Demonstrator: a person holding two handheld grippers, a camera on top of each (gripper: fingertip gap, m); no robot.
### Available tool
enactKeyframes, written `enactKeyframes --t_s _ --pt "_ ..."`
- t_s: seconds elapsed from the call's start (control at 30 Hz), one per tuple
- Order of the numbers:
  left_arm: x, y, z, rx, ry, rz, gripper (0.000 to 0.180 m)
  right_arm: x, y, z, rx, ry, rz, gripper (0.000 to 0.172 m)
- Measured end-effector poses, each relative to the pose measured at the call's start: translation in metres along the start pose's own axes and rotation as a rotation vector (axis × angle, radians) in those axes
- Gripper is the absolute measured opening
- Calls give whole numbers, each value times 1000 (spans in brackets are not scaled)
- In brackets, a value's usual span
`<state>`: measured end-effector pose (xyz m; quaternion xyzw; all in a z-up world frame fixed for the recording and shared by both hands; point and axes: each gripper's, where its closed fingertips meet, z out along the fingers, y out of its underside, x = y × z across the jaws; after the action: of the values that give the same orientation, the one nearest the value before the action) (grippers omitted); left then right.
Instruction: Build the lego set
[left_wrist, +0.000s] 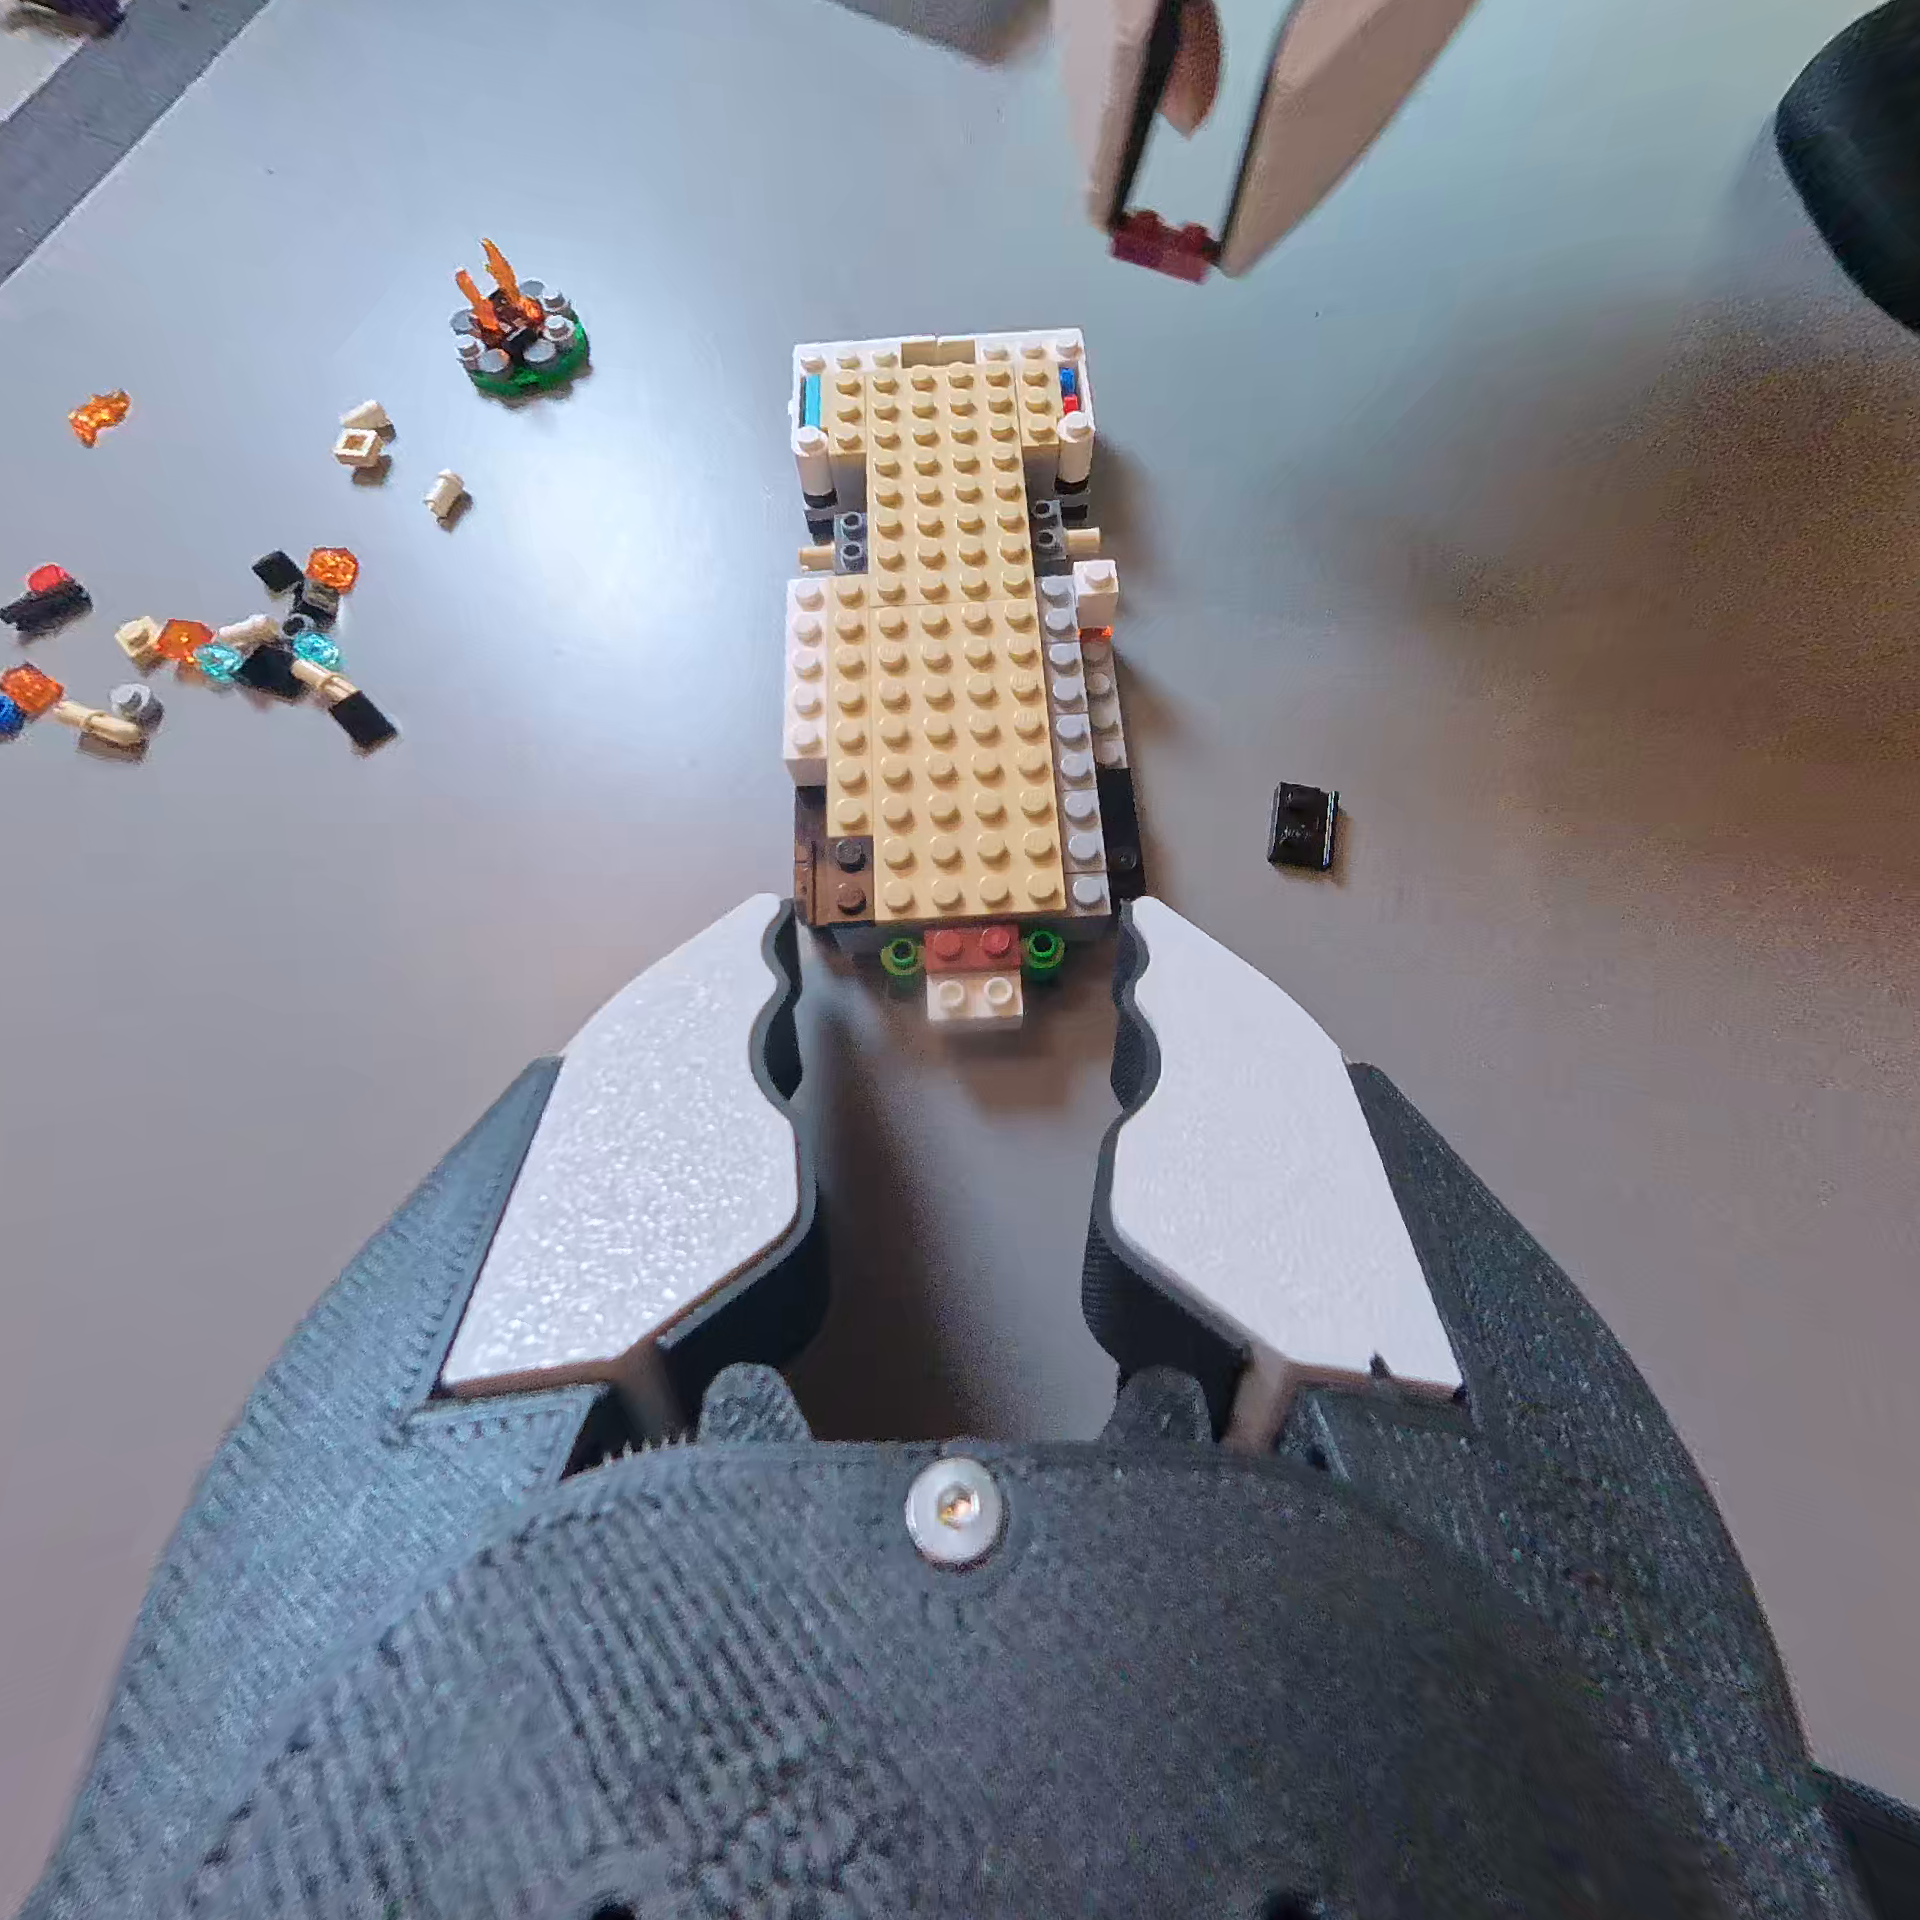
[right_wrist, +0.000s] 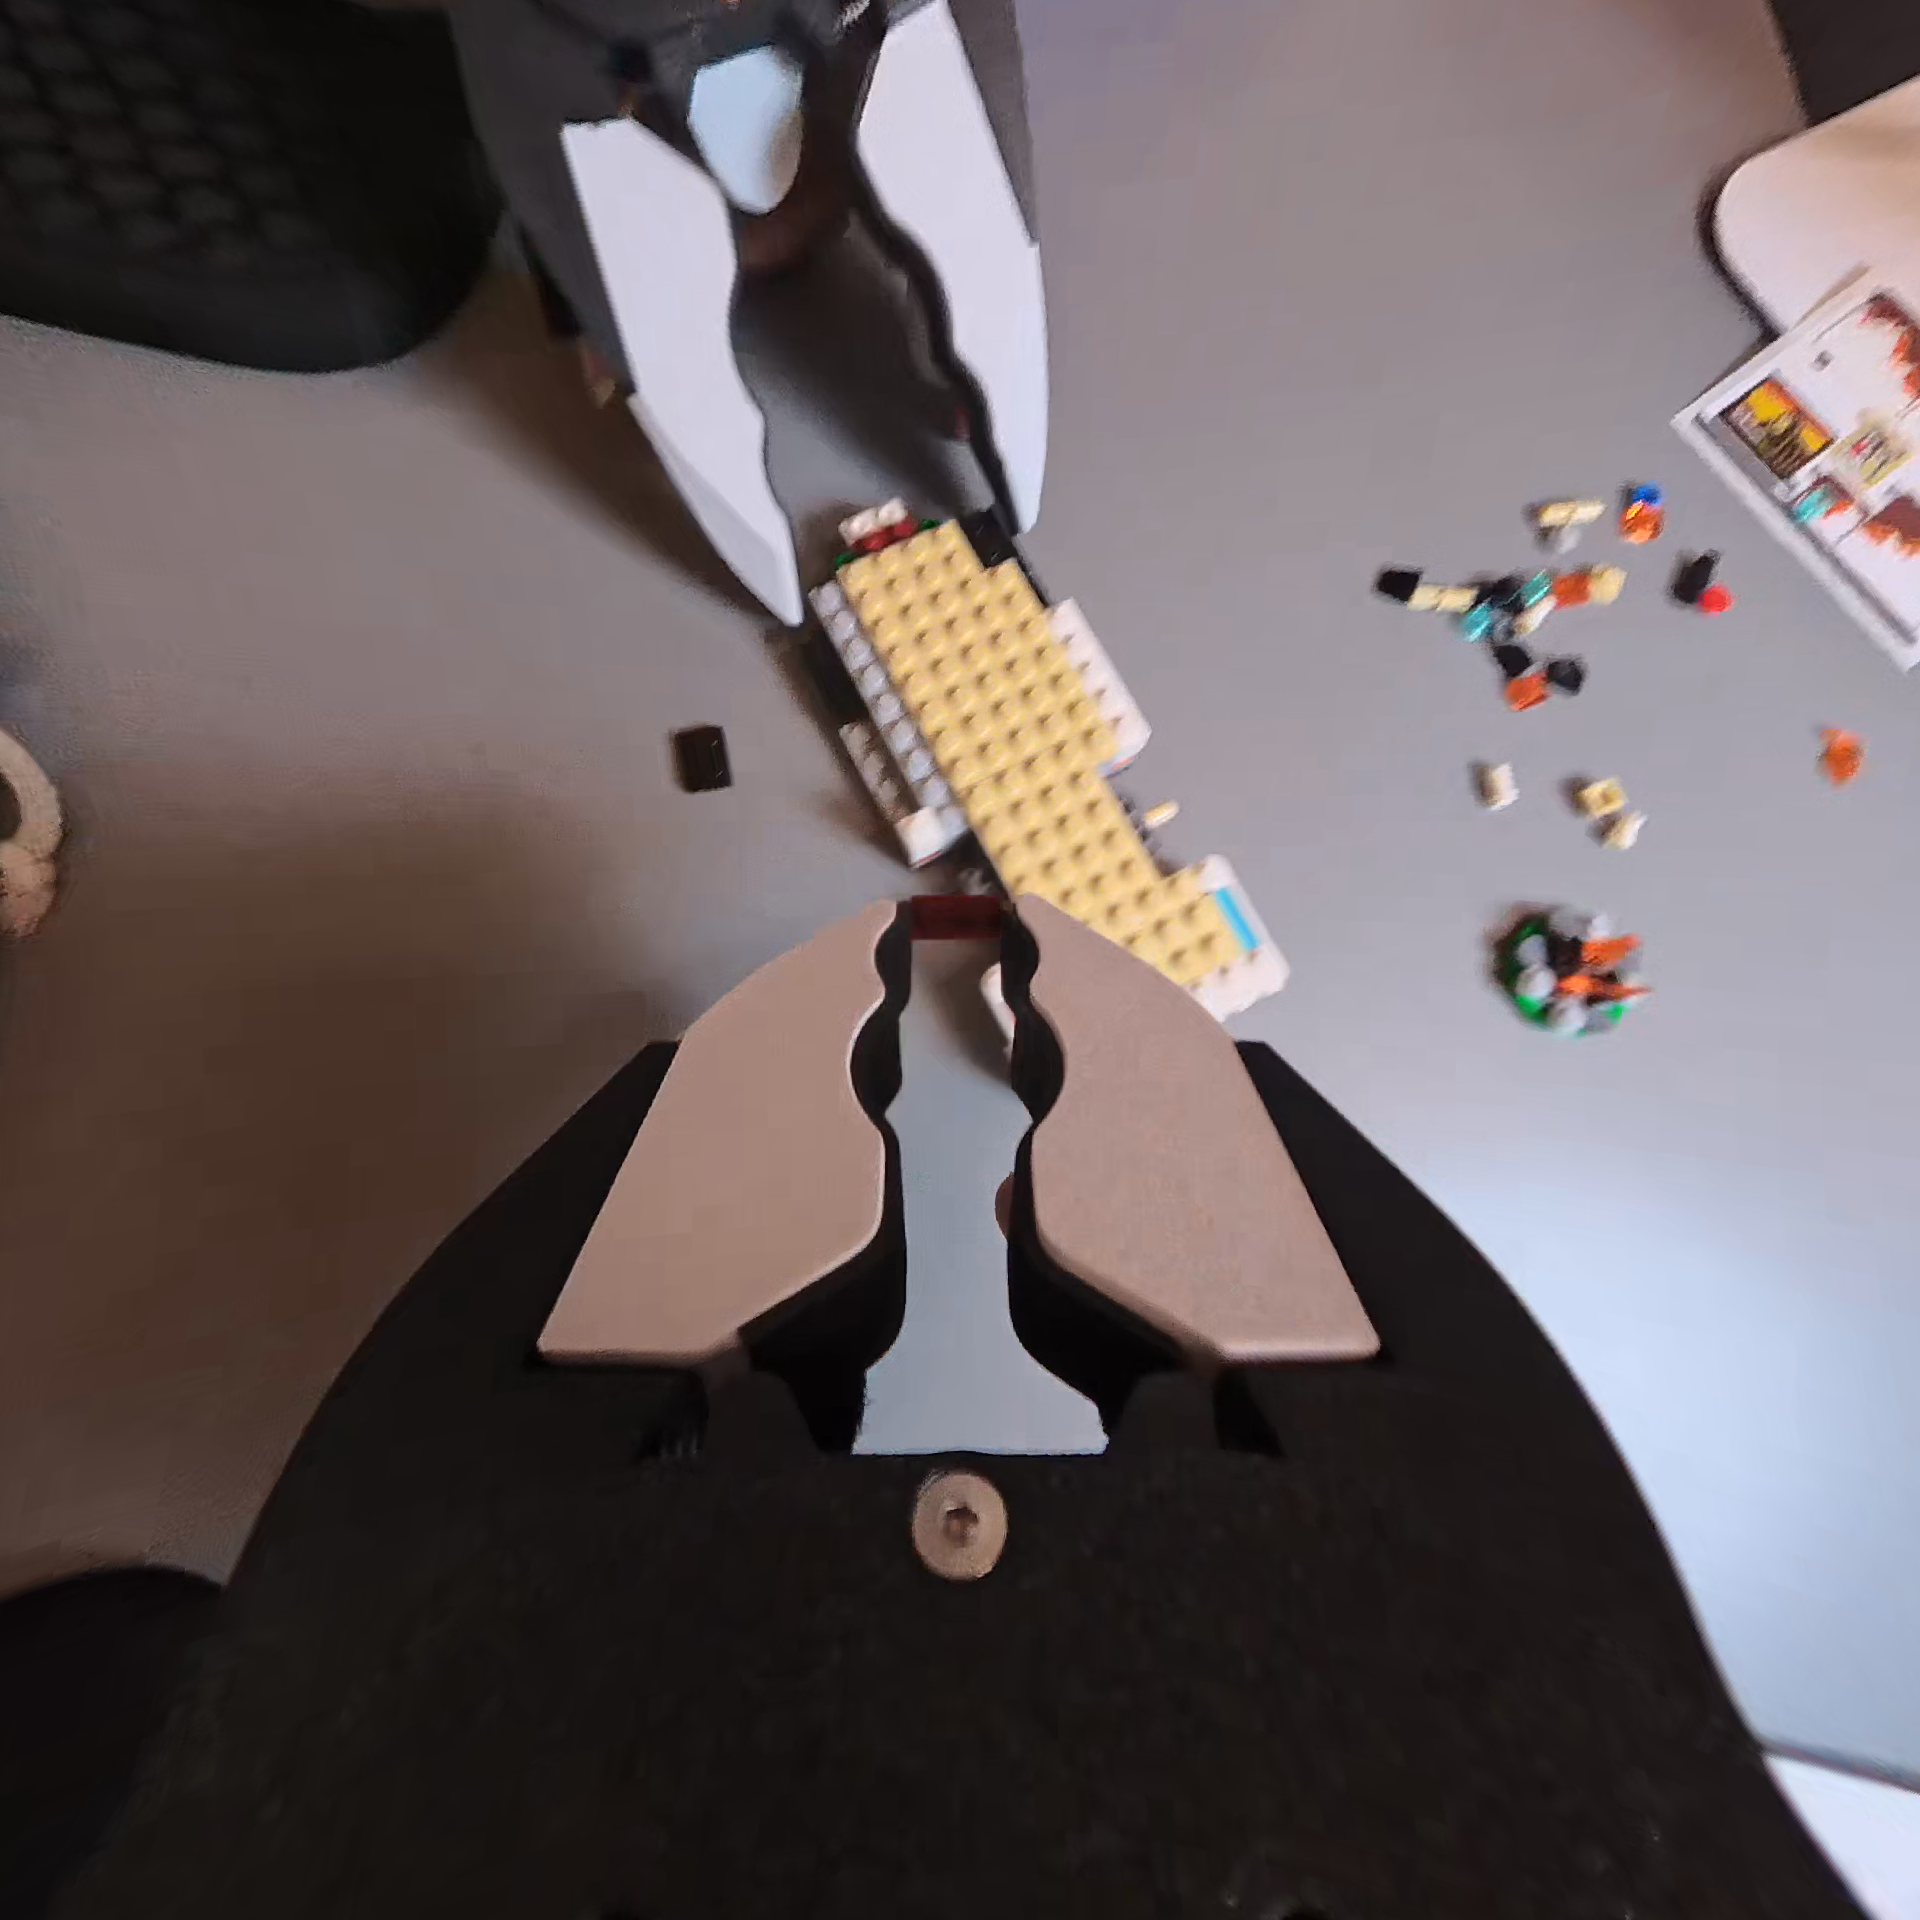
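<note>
**Grey table, brick model at its middle**

A tan-topped model (left_wrist: 956, 665) lies lengthwise on a smooth grey table (left_wrist: 1507, 582). The left gripper (left_wrist: 961, 935) is spread wide, its fingertips flanking the model's near end, pads not pressing. The right gripper (right_wrist: 958, 920) pinches a dark red brick (right_wrist: 956, 918) above the model's other end. Loose pieces (left_wrist: 208, 644) scatter toward one edge; a booklet (right_wrist: 1808, 468) lies beyond them.

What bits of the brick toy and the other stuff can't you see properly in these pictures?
- Model: its underside and lower layers, hidden by the tan top plates in both views.
- Its near end in the right wrist view, covered by the right gripper.
- Booklet: cut off by the right edge, blurred.
- Loose pieces: too small and blurred to tell shapes.
- Dark red brick: blurred, its ends covered by the jaws.
</note>
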<state>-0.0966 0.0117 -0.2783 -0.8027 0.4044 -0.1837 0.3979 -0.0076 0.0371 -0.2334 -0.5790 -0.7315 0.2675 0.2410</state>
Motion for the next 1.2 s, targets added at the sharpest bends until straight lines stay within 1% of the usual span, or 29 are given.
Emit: enactKeyframes --t_s 0.1,0.17,0.27,0.4,0.5,0.6,0.77,0.97,1.2 --pt "4 1 1 -30 -26 44 54 -15 23 5 -20 34 69 16" --pt "8 2 0 -58 -47 82 51 -18 33 9 -33 58 103 16" --pt "28 1 -1 -78 1 138 51 -14 40 13 -44 84 120 16" --pt "50 -8 -4 -30 93 187 44 -6 36 17 -33 86 116 16" --pt "43 -11 -6 -2 81 142 43 -1 32 17 -40 93 97 16" --pt "34 -12 -6 20 52 113 44 -6 22 13 -4 80 86 16" --pt "33 -14 -1 23 30 117 44 -18 9 21 16 66 64 16" --pt "37 -10 4 8 30 138 43 -23 -2 30 24 47 46 16" --pt "38 -7 6 -5 29 151 40 -28 -1 35 21 44 48 16"
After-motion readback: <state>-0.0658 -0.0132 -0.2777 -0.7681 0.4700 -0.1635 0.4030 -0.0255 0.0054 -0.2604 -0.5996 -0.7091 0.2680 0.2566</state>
